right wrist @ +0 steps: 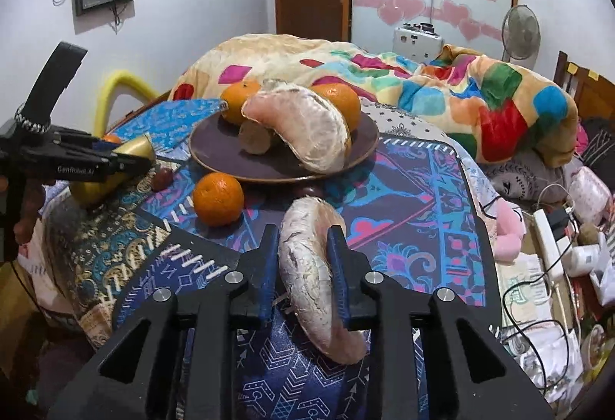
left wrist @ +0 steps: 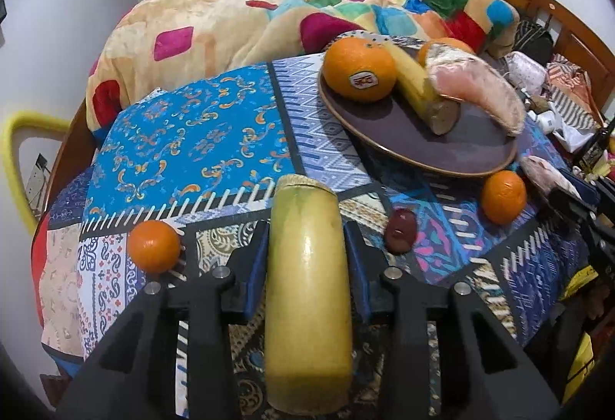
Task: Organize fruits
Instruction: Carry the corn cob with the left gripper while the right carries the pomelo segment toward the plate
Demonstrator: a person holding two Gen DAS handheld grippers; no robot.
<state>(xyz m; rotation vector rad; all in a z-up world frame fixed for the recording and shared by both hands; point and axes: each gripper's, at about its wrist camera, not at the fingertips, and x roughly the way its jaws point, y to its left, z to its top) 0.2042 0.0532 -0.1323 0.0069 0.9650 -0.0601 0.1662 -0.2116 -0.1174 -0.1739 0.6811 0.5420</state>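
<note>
My left gripper (left wrist: 307,247) is shut on a yellow banana piece (left wrist: 307,297), its blue pads against both sides. My right gripper (right wrist: 303,254) is shut on a peeled pomelo segment (right wrist: 311,266), just above the patterned cloth. The brown plate (left wrist: 423,147) ahead holds a stickered orange (left wrist: 359,68), another banana piece (left wrist: 419,85), a large pomelo segment (left wrist: 476,89) and a second orange behind it. Loose on the cloth lie an orange (right wrist: 218,199), a small orange (left wrist: 153,246) and a dark red fruit (left wrist: 401,231).
The table is covered by a patchwork cloth (left wrist: 200,135) and stands against a bed with a colourful blanket (left wrist: 238,20). A yellow chair back (left wrist: 19,151) is at the left. Cables, a power strip (right wrist: 549,247) and clutter lie to the right.
</note>
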